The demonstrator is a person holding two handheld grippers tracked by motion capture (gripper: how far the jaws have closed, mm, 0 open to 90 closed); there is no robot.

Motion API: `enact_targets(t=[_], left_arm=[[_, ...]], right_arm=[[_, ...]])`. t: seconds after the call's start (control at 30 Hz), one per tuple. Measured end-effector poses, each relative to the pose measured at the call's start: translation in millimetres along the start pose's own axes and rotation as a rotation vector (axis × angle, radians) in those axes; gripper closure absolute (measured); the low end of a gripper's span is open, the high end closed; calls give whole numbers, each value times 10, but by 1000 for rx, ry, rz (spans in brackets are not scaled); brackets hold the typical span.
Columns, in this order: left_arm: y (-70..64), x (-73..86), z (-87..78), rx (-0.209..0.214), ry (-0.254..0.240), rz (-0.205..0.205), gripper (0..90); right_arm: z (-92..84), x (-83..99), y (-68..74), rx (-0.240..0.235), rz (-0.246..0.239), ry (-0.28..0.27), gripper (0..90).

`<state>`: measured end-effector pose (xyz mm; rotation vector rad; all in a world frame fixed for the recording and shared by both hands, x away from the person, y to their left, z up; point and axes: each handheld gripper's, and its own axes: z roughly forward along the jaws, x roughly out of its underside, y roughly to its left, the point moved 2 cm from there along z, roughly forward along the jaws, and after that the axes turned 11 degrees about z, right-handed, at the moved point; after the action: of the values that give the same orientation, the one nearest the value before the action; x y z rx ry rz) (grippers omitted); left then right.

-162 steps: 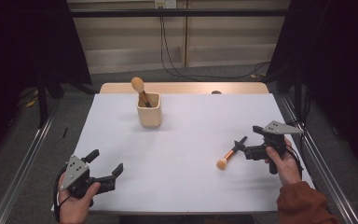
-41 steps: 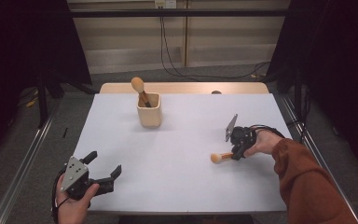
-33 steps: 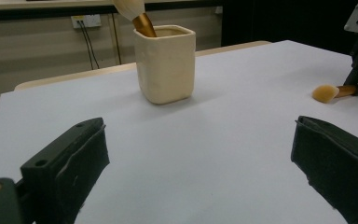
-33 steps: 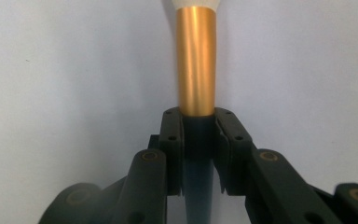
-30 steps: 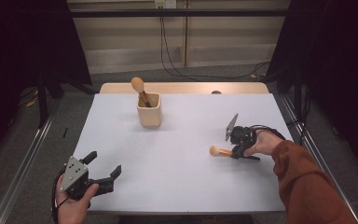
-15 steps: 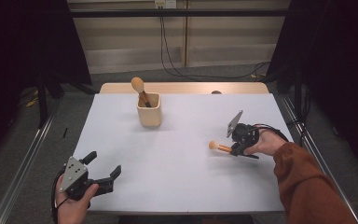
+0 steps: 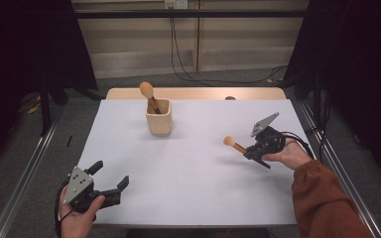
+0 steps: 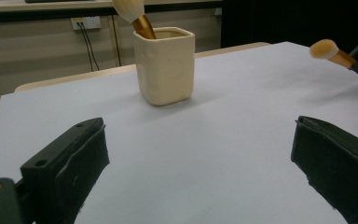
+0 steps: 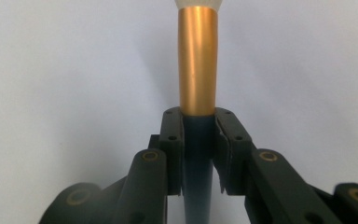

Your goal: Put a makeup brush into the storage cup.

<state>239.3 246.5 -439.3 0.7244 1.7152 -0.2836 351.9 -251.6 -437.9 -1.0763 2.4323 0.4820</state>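
A makeup brush (image 7: 232, 144) with a tan head and gold ferrule (image 9: 196, 65) is held above the white table at the right, head pointing left. My right gripper (image 7: 250, 150) is shut on its dark handle (image 9: 198, 154). A cream square cup (image 7: 158, 117) stands toward the back of the table with a second brush (image 7: 148, 93) leaning in it. The left gripper view has the cup (image 8: 164, 64) ahead and the held brush (image 8: 329, 50) at the far right. My left gripper (image 7: 110, 179) rests open at the front left corner, nothing between its fingers (image 8: 70, 163).
The white table top (image 7: 188, 168) is bordered by a wooden strip at the back and metal rails along both sides. Cables hang against the rear wall.
My right gripper has lifted the brush off the table and carried it slightly back and up. The left gripper has stayed where it was.
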Motion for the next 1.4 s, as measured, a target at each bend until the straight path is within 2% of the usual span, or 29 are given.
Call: enact_targets(t=[0.07,0.23,0.37,0.63,0.83,1.07,1.3,1.4], left_arm=[[-3,-2,-1,2,-3,1,37],[-3,-3,1,1,-2,2,37],[2,-2,-2,2,-2,2,37],[-2,-2,-15,-5,-9,-8,37],[3,0,-11,-4,-7,-2,37],[-1,-1,-18,-5,-1,-4,37],[-5,-1,-23,-2,0,-1,37],[-4,-2,-17,0,2,1,37]], right_arm=[[-15,11,7,-25,28,-39,753],[-22,41,25,-37,56,-103,753],[-35,61,18,-45,100,-167,753],[-47,114,18,-1,189,-314,754],[-40,154,48,2,208,-387,754],[-35,189,67,0,266,-489,753],[3,234,101,-23,279,-590,754],[21,239,117,-24,263,-625,753]])
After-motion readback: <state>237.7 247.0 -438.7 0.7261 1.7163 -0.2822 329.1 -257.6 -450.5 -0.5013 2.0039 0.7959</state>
